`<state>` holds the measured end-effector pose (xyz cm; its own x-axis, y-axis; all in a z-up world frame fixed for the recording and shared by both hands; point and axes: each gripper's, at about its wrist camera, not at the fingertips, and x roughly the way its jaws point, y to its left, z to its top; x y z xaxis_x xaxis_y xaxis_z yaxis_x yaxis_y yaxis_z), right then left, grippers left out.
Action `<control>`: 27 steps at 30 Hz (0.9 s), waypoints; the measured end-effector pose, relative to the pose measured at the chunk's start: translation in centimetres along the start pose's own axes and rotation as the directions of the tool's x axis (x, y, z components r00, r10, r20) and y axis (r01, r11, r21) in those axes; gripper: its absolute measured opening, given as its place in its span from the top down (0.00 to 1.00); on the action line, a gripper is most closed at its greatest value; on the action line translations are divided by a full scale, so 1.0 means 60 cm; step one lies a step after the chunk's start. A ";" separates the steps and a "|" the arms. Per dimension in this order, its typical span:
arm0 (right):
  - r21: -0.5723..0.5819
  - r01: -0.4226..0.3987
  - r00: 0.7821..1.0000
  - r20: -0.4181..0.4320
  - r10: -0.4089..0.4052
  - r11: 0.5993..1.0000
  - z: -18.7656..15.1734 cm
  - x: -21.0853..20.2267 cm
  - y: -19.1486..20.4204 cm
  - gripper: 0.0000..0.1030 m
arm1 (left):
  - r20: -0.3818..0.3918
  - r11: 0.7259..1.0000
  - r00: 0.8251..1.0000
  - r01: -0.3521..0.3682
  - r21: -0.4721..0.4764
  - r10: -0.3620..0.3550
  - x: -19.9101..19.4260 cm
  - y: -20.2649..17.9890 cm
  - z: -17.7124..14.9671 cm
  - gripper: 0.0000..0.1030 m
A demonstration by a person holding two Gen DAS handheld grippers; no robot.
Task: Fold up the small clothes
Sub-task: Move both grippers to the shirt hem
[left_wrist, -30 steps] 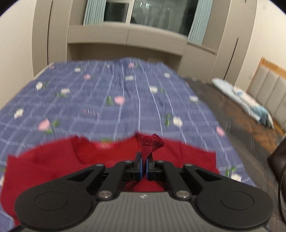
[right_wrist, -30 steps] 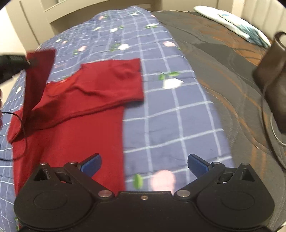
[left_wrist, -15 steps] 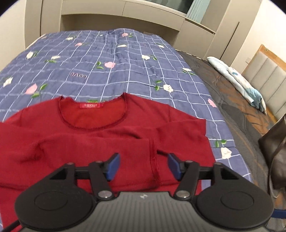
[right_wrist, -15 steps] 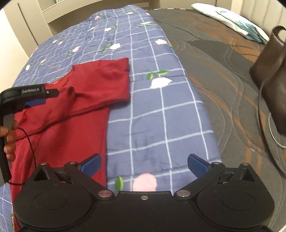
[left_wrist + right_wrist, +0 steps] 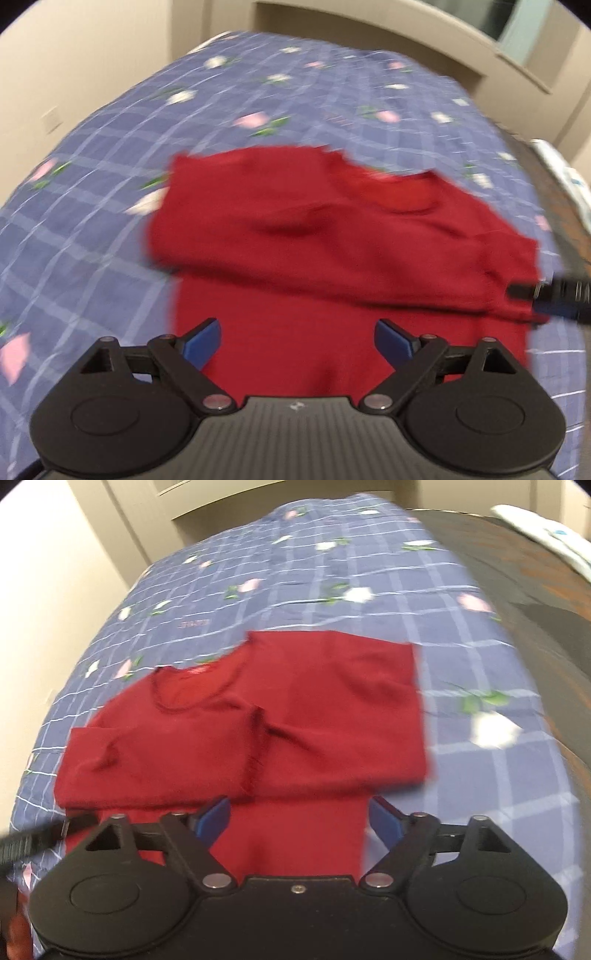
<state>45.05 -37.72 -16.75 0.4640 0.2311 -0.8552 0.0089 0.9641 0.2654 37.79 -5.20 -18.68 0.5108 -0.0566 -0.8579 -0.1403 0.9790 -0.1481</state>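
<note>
A small red long-sleeved top [image 5: 332,236] lies flat on the blue checked bedspread [image 5: 110,155], both sleeves folded across its chest. It also shows in the right wrist view [image 5: 295,716], neckline at upper left. My left gripper [image 5: 297,341] is open and empty, hovering over the top's lower body. My right gripper [image 5: 299,818] is open and empty over the lower body too. The right gripper's tip [image 5: 550,295] shows at the left view's right edge; the left gripper's tip [image 5: 33,840] at the right view's left edge.
The blue floral bedspread [image 5: 369,572] covers the left part of the bed; a dark quilted cover [image 5: 535,590] lies to its right. A light pillow [image 5: 546,535] sits at far right. Beige wall and cabinets stand behind the bed.
My left gripper let go of the sleeve, which now lies across the chest, then opened wide and swung left. My right gripper moved left over the top. Both views are motion-blurred.
</note>
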 end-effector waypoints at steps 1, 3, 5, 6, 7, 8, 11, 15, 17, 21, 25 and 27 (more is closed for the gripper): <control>-0.005 -0.011 1.000 -0.004 0.011 1.000 0.008 0.015 0.010 0.29 | -0.009 1.000 1.000 -0.020 -0.012 0.020 -0.002 0.022 -0.006 0.09; -0.011 -0.020 1.000 -0.019 0.020 1.000 0.024 0.047 0.027 0.36 | -0.021 0.998 0.999 -0.049 -0.030 0.048 -0.005 0.057 -0.015 0.08; -0.012 -0.012 0.999 -0.042 0.011 1.000 0.032 0.078 0.038 0.48 | -0.033 0.997 0.997 -0.071 -0.042 0.069 -0.008 0.086 -0.024 0.07; -0.014 -0.004 0.998 -0.057 0.004 1.000 0.033 0.090 0.042 0.54 | -0.040 0.996 0.996 -0.078 -0.047 0.076 -0.010 0.097 -0.027 0.06; -0.021 0.011 0.997 -0.070 -0.013 1.000 0.032 0.101 0.045 0.70 | -0.044 0.995 0.996 -0.085 -0.051 0.083 -0.011 0.108 -0.030 0.05; -0.038 0.042 0.997 -0.069 -0.044 0.998 0.032 0.108 0.048 0.80 | -0.047 0.995 0.995 -0.089 -0.054 0.087 -0.014 0.116 -0.033 0.04; -0.039 0.068 0.996 -0.053 -0.070 0.997 0.029 0.106 0.049 0.82 | -0.068 0.995 0.994 -0.085 -0.060 0.081 -0.020 0.135 -0.040 0.04; -0.046 0.089 0.995 -0.039 -0.091 0.995 0.014 0.069 0.051 0.62 | -0.112 0.998 0.993 -0.039 -0.054 0.033 -0.025 0.151 -0.049 0.03; -0.037 0.088 0.996 -0.028 -0.089 0.995 -0.007 0.035 0.048 0.33 | -0.135 0.999 0.991 -0.003 -0.034 -0.001 -0.028 0.154 -0.055 0.03; 0.037 0.100 0.993 -0.059 -0.098 0.994 -0.076 -0.033 0.029 0.18 | -0.203 0.998 0.978 0.058 0.017 -0.054 -0.034 0.153 -0.071 0.03; 0.108 0.138 0.981 -0.151 -0.121 0.984 -0.172 -0.087 0.011 0.16 | -0.272 0.990 0.959 0.110 0.092 -0.081 -0.040 0.149 -0.098 0.03; 0.141 0.151 0.972 -0.201 -0.121 0.978 -0.221 -0.105 0.007 0.17 | -0.296 0.986 0.952 0.120 0.111 -0.083 -0.046 0.147 -0.116 0.03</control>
<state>30.39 -37.04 -17.12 0.2721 0.1339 -0.9529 0.2033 0.9599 0.1929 29.25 2.21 -21.06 0.2464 -0.1930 -0.9497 0.0173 0.9807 -0.1948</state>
